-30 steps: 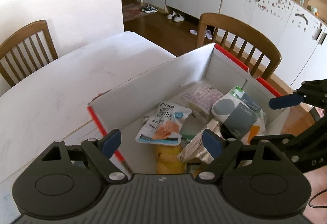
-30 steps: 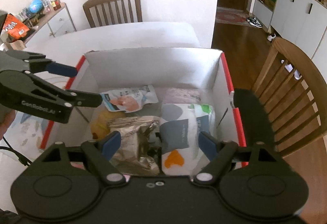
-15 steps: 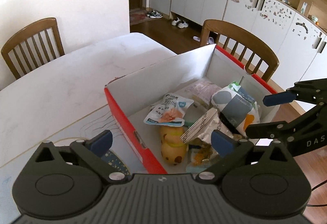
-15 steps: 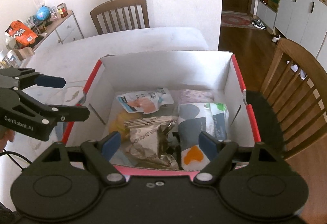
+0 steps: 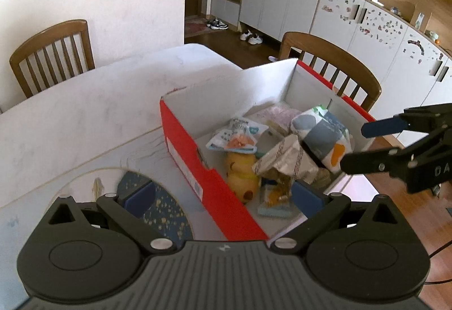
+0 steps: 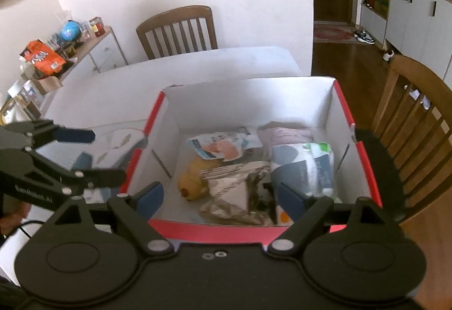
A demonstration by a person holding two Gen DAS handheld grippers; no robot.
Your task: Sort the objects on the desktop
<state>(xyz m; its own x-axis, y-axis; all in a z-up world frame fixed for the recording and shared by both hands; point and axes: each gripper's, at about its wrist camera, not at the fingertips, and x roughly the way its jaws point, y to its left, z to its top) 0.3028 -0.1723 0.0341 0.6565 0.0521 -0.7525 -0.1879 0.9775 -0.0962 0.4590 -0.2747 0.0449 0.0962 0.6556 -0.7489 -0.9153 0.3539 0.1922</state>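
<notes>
Red box [image 6: 254, 231] w/ white inside sits on the white worktop [image 5: 84, 112], its far-right corner next to a wooden chair [image 5: 333, 64]. Inside the box: yellow toy [image 6: 192, 177] near the left wall, blue-white pouch [image 6: 220, 144] just behind it twd the back wall, crumpled foil bag [image 6: 237, 188] at the middle front touching the toy, grey-white pack w/ orange spot [image 6: 305, 168] along the right wall, pinkish packet [image 6: 291, 133] at the back right corner. Left hand-held gripper [image 5: 223, 198] spread wide, nothing btwn fingers, held above the box's left wall; one finger over a dark blue speckled plate [image 5: 166, 211] lying left of the box. Right hand-held gripper [image 6: 219, 198] also spread, empty, held over the box's near edge.
</notes>
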